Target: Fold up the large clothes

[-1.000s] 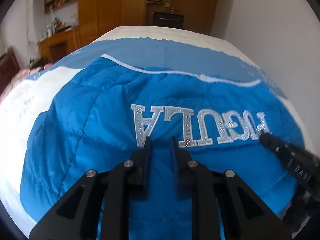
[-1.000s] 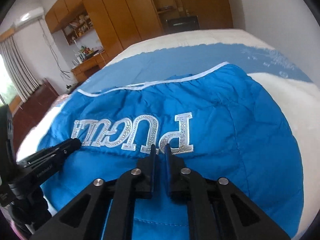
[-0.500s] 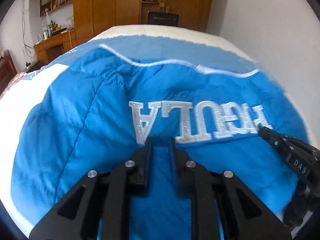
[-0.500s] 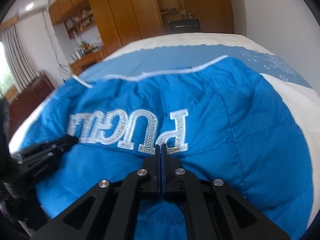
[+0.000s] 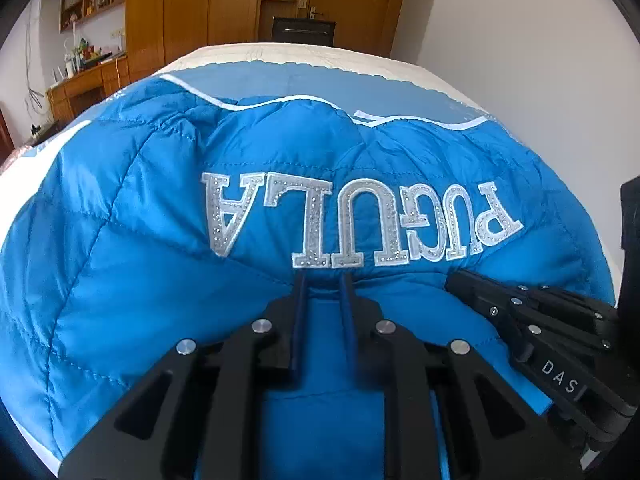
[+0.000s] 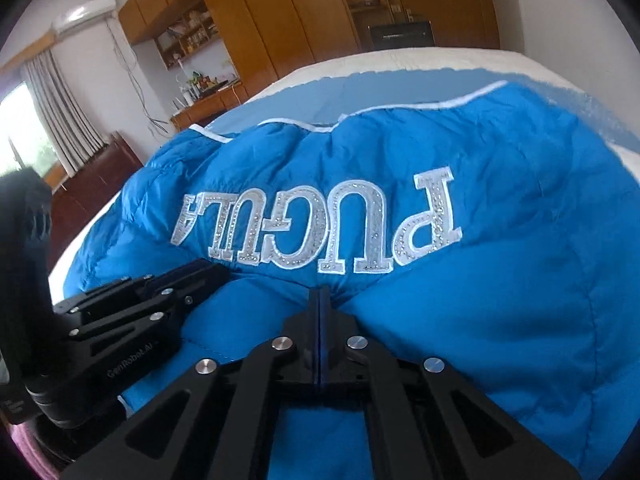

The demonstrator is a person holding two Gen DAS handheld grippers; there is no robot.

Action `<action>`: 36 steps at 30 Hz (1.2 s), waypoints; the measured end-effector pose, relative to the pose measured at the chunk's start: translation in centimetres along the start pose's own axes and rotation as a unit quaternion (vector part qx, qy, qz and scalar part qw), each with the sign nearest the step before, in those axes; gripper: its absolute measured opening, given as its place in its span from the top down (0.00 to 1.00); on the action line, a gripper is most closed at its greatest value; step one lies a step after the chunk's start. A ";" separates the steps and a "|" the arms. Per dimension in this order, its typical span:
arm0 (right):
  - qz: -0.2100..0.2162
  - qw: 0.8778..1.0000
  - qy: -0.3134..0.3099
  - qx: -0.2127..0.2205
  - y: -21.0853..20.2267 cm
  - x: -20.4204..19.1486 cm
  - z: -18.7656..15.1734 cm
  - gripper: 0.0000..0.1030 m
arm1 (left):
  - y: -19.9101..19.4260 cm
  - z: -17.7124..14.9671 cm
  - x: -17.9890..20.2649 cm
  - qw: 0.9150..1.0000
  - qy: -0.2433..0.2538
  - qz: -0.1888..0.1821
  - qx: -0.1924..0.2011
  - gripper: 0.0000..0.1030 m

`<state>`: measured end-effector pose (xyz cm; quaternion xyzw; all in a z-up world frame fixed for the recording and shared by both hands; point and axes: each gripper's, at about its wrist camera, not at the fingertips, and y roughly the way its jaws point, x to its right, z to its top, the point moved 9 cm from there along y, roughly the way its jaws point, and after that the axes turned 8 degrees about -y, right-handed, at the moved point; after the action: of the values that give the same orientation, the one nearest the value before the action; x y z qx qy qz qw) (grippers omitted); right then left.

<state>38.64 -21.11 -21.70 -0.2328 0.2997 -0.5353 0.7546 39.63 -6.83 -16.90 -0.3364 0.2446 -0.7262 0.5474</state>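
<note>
Blue padded fabric sits clamped in both claws. Right claw (image 6: pixel 321 294): jaws fully together, nipping a thin fold of the jacket (image 6: pixel 500 288) just below the silver lettering (image 6: pixel 320 224). A second ago that claw had a visible gap, so the pinch is new. Left claw (image 5: pixel 323 280): jaws a narrow gap apart with a thicker ridge of jacket bunched between them, directly under the same lettering (image 5: pixel 360 224); gap looks unchanged from a second ago.

Both claws now sit close side by side below the lettering; the left claw shows in the right wrist view at lower left (image 6: pixel 208 270), the right claw in the left wrist view at lower right (image 5: pixel 456 280). Earlier they were wider apart along that text.

Jacket lies spread across the bed (image 5: pixel 288 54), lettering upside down to the cameras, white-piped hem (image 5: pixel 256 105) on the far side of the lettering. Fabric above the lettering is now puckered and humped where it was smoother before, so the near edge is coming up off the bed.

My read: grasp phase done, both holds set, fold-over toward the far hem is next. Risk: slick shell slipping out of the thin right-side pinch.

Beyond the bed: wooden wardrobes (image 6: pixel 260 28), cluttered wooden unit (image 5: pixel 86 80).
</note>
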 end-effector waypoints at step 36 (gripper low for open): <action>0.012 0.989 0.142 0.025 -10.9 17.0 1.1 0.43 | -9.9 3.5 -18.2 0.988 -0.113 0.096 0.033 0.30</action>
<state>36.35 -40.62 -17.07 -0.1318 0.3937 -0.5610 0.7162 39.25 13.47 -11.48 -0.3731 0.1884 -0.6352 0.6494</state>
